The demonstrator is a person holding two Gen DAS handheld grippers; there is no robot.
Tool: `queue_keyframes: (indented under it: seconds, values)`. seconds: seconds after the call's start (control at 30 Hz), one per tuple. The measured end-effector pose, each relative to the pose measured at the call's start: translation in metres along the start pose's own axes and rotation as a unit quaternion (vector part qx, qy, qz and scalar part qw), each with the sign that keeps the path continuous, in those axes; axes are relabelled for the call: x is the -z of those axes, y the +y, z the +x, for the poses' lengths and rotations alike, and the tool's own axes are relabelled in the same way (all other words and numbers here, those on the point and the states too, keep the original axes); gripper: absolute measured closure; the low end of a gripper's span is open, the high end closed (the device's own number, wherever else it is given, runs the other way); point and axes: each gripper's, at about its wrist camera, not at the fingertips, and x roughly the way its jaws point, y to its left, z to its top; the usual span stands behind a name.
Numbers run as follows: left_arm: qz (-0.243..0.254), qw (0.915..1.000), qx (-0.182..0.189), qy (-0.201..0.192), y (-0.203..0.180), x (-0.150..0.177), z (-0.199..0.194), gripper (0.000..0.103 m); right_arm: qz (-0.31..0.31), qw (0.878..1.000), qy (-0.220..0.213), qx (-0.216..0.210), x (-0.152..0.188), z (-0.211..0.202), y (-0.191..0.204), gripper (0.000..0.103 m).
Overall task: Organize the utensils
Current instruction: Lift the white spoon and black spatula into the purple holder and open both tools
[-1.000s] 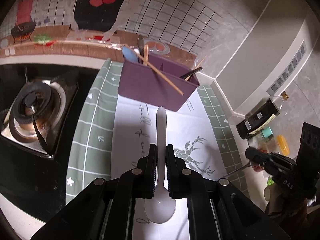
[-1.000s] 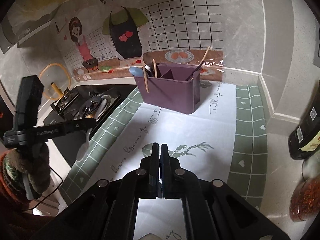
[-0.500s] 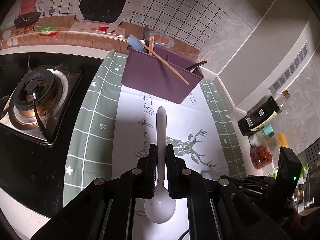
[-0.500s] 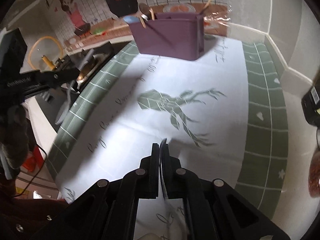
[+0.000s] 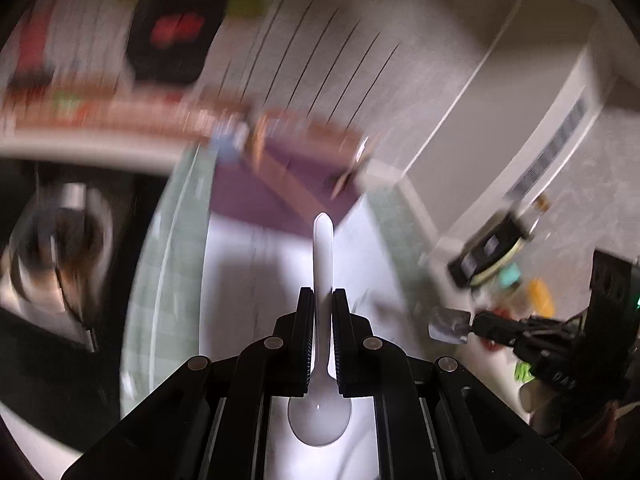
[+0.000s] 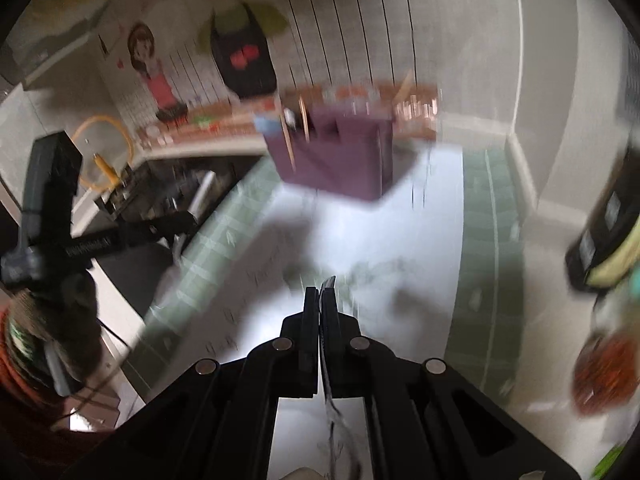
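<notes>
My left gripper [image 5: 320, 300] is shut on a white plastic spoon [image 5: 322, 256], handle pointing forward toward the purple utensil holder [image 5: 280, 196], bowl back under the jaws. My right gripper [image 6: 320, 294] is shut on a thin metal utensil [image 6: 327, 283]; its flat end pokes out between the fingertips and its other end hangs below the jaws. In the left wrist view the right gripper [image 5: 448, 322] shows at right with that metal piece. The purple holder [image 6: 336, 160] stands ahead at the back of the mat with chopsticks and utensils in it. Both views are motion-blurred.
A green and white mat [image 6: 488, 240] covers the counter. A gas stove [image 5: 60, 232] lies at left. A dark bottle [image 6: 604, 220] and a jar of red flakes [image 6: 604, 372] stand at right. The other gripper [image 6: 60, 236] shows at left in the right wrist view.
My right gripper has lifted from the mat with a thin metal utensil now held between its jaws. My left gripper still holds the white spoon. Both cameras are moving fast.
</notes>
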Motion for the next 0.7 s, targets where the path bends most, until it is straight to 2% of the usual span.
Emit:
queue_keyframes:
  seconds: [0.1, 0.13, 0.17, 0.23, 0.33, 0.43, 0.5, 0.6, 0.7]
  values:
    - [0.045, 0.9949, 0.012, -0.09, -0.026, -0.059, -0.031, 0.094, -0.021, 0.999, -0.041, 0.01, -0.06, -0.032, 0.01, 0.101]
    - [0.062, 0.9897, 0.011, -0.129, -0.036, -0.08, -0.039, 0.094, -0.022, 0.998, -0.052, 0.007, -0.086, -0.042, 0.012, 0.101]
    - [0.075, 0.9858, 0.007, -0.15, -0.042, -0.094, -0.041, 0.094, -0.02, 0.998, -0.057, 0.003, -0.104, -0.048, 0.014, 0.101]
    - [0.088, 0.9802, 0.004, -0.178, -0.046, -0.116, -0.035, 0.094, -0.013, 0.998, -0.065, 0.003, -0.143, -0.052, 0.015, 0.101]
    - [0.078, 0.9763, 0.008, -0.202, -0.033, -0.136, -0.012, 0.094, 0.007, 0.999, -0.05, -0.002, -0.184, -0.033, 0.009, 0.101]
    - [0.057, 0.9774, 0.003, -0.203, -0.007, -0.145, 0.029, 0.094, 0.029, 0.999, -0.02, -0.015, -0.204, 0.004, -0.004, 0.101]
    - [0.039, 0.9816, -0.003, -0.187, 0.009, -0.147, 0.061, 0.094, 0.046, 0.999, 0.004, -0.018, -0.211, 0.038, -0.015, 0.101]
    - [0.016, 0.9875, -0.005, -0.157, 0.032, -0.145, 0.107, 0.094, 0.058, 0.998, 0.035, -0.016, -0.211, 0.08, -0.028, 0.101]
    - [0.0, 0.9901, -0.009, -0.14, 0.047, -0.14, 0.138, 0.094, 0.072, 0.995, 0.064, -0.022, -0.205, 0.117, -0.039, 0.101]
